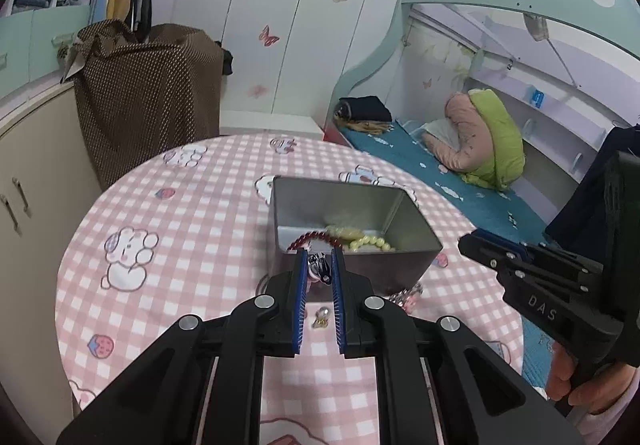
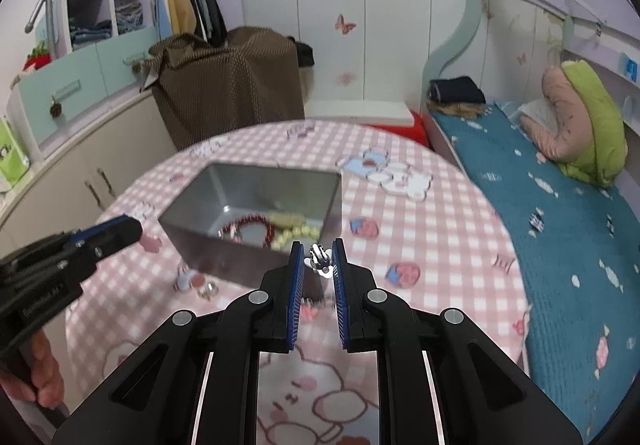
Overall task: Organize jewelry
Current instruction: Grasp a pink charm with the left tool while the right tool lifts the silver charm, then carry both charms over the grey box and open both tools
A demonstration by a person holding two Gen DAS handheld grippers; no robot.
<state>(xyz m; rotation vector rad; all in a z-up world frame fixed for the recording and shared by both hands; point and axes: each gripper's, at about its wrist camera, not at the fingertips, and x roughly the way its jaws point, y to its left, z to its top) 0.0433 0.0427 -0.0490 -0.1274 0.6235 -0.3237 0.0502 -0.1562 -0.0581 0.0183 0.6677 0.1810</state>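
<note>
An open metal tin [image 1: 384, 271] stands on the round table with a pink checked cloth [image 1: 180, 229]. A red bead bracelet [image 1: 308, 239] and a pale yellow bead bracelet [image 1: 370, 243] lie inside it. My left gripper [image 1: 320, 257] hovers at the tin's near wall, shut on a small silver jewelry piece [image 1: 320, 269]. In the right wrist view my right gripper [image 2: 318, 251] is shut on another small silver piece [image 2: 320, 260] at the tin's [image 2: 232, 263] near right corner. Each view shows the other gripper from the side: the right [image 1: 470, 243], the left [image 2: 130, 229].
A small charm [image 1: 322, 319] and a silver chain piece [image 1: 406, 295] lie on the cloth in front of the tin. Past the table are a bed with a blue cover [image 2: 560, 225], a brown covered bin [image 1: 152, 93], a cabinet [image 1: 32, 165] and white wardrobe doors.
</note>
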